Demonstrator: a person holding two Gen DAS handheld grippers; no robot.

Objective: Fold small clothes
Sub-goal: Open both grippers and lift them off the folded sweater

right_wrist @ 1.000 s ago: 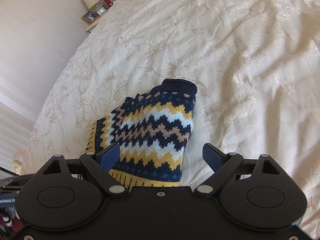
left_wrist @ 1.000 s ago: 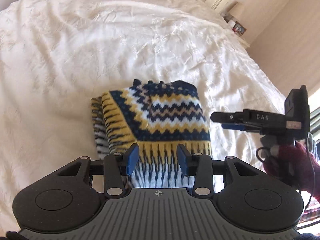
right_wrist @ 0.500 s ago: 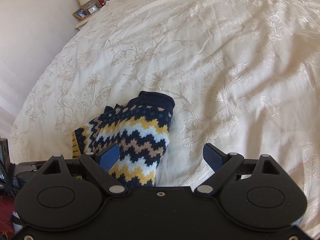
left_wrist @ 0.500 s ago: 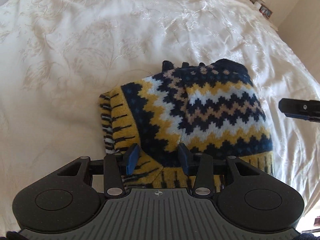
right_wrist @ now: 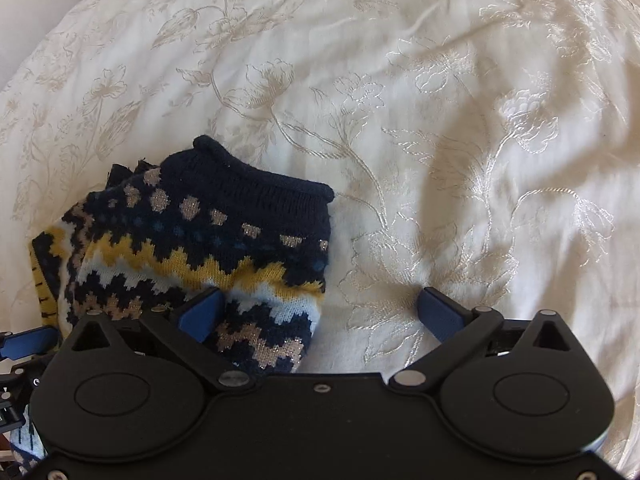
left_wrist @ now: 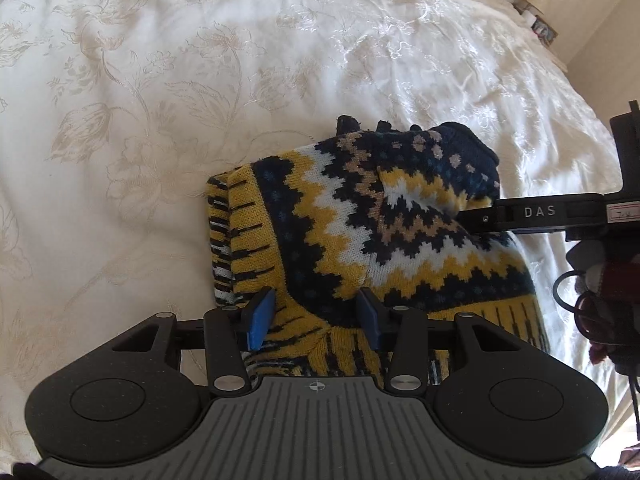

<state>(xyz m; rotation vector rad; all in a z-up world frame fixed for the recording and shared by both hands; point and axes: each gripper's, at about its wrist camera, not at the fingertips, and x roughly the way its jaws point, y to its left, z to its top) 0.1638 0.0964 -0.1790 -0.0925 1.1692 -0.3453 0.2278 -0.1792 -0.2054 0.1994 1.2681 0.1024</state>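
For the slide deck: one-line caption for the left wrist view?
Left gripper, jaws partly open, over the folded sweater on the bedspread; right gripper reaches in from the right.

bed [left_wrist: 200, 80] | cream floral bedspread | folded knit sweater [left_wrist: 360, 220] lying on it

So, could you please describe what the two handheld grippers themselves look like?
Both are black, with two round pivot housings and blue pads on angular fingers. The left gripper has a grey ribbed top plate with a crosshair mark. The right gripper has a plain black plate; its side reads "DAS", with black cables and a dark red sleeve behind.
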